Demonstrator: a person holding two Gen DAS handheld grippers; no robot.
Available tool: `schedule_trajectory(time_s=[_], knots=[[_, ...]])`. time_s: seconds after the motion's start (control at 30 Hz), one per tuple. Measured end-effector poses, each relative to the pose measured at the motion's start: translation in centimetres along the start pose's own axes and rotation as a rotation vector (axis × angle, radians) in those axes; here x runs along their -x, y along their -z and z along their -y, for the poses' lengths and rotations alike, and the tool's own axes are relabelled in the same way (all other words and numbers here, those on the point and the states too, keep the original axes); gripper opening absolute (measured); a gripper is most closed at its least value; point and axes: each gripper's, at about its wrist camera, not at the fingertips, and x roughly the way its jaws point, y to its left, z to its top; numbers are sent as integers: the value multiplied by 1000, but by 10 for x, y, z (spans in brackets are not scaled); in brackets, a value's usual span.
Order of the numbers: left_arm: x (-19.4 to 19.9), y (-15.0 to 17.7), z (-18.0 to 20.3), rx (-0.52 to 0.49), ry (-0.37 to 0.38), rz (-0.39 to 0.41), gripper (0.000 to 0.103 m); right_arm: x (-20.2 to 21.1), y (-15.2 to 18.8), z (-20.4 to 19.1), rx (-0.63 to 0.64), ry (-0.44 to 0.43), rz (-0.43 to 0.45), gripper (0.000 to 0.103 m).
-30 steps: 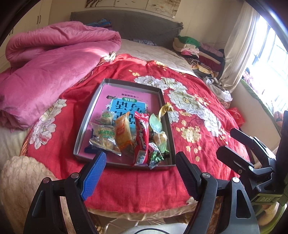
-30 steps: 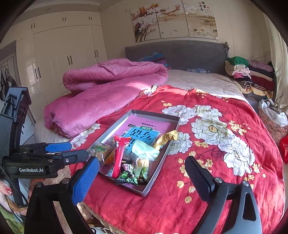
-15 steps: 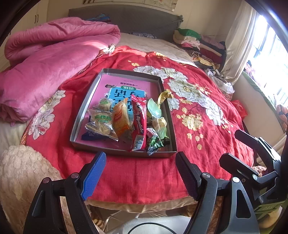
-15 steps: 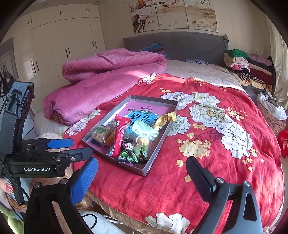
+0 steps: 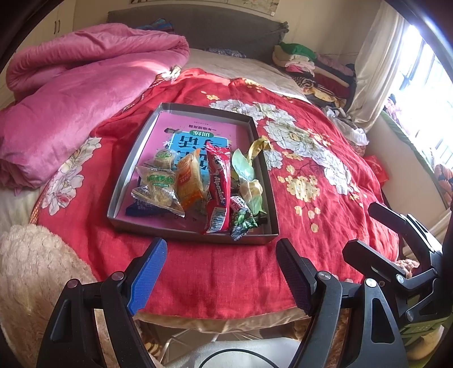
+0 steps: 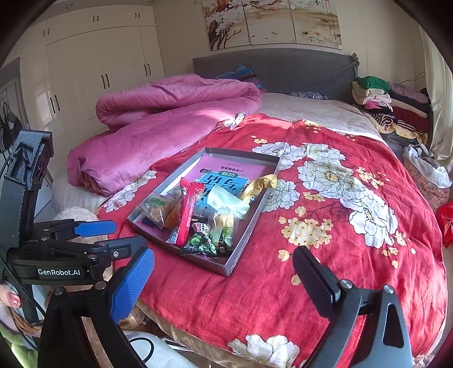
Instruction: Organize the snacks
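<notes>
Book cover (image 5: pixel 195 133) half buried under snacks (image 5: pixel 198 184), small print unreadable, curtain (image 5: pixel 376 65) cut off

Bed under a red flowered cover (image 6: pixel 325 232), pink quilt (image 6: pixel 158 124) heaped at its left edge, grey headboard (image 6: pixel 283 70), white wardrobe (image 6: pixel 93 70), painting (image 6: pixel 271 22), sunlit curtained window (image 5: pixel 424 93)

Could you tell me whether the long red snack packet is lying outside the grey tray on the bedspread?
No, the long red snack packet lies inside the grey tray, among the other snacks near its front edge.
</notes>
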Motion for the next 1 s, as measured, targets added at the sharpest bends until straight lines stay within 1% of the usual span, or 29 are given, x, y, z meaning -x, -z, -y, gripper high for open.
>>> schedule_trajectory(time_s=[1.0], knots=[[-2,-2,-4,7,-2,-2,81,-1,1,4,-10,17,-3,99]])
